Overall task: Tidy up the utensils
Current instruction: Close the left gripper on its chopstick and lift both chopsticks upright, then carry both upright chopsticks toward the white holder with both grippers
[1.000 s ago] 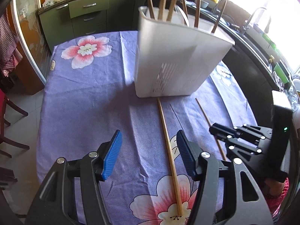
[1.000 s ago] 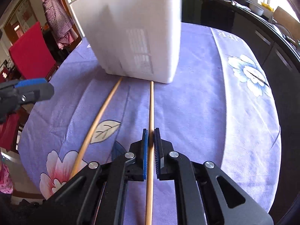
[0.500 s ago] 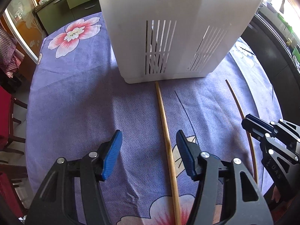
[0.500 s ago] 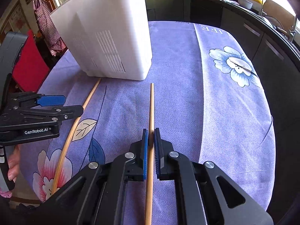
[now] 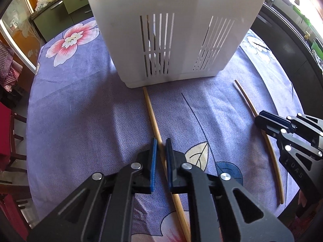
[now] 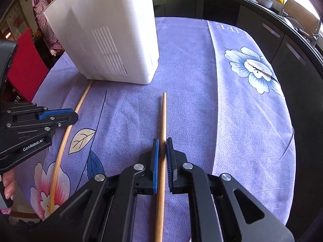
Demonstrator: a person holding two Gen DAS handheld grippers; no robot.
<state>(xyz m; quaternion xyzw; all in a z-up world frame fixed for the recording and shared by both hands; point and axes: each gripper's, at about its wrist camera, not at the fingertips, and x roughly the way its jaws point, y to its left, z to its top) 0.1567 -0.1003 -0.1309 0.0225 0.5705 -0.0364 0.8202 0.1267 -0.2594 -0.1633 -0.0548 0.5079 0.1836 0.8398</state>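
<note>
Two long wooden chopsticks lie on the purple flowered tablecloth in front of a white slotted utensil holder [image 5: 171, 30] [image 6: 109, 30]. My left gripper [image 5: 161, 143] [image 6: 73, 116] points steeply down, its jaws closing to shut on the left chopstick [image 5: 151, 113] [image 6: 60, 151], whose far tip nearly touches the holder's base. My right gripper [image 6: 162, 141] [image 5: 259, 119] is shut on the right chopstick [image 6: 164, 113] [image 5: 245, 98] near its middle. That stick's far tip stands a short way off the holder. I cannot tell whether either stick is off the cloth.
The tablecloth [image 6: 232, 121] covers a rounded table whose edge drops off at right and in front. Red chairs [image 6: 24, 66] stand to the left, and dark kitchen cabinets [image 6: 272, 32] run along the back and right. A hand [image 6: 7, 187] holds the left gripper.
The left gripper came down toward the table and closer to the holder, then its jaws closed on the left chopstick. The right gripper, still shut, drew its chopstick back from the holder.
</note>
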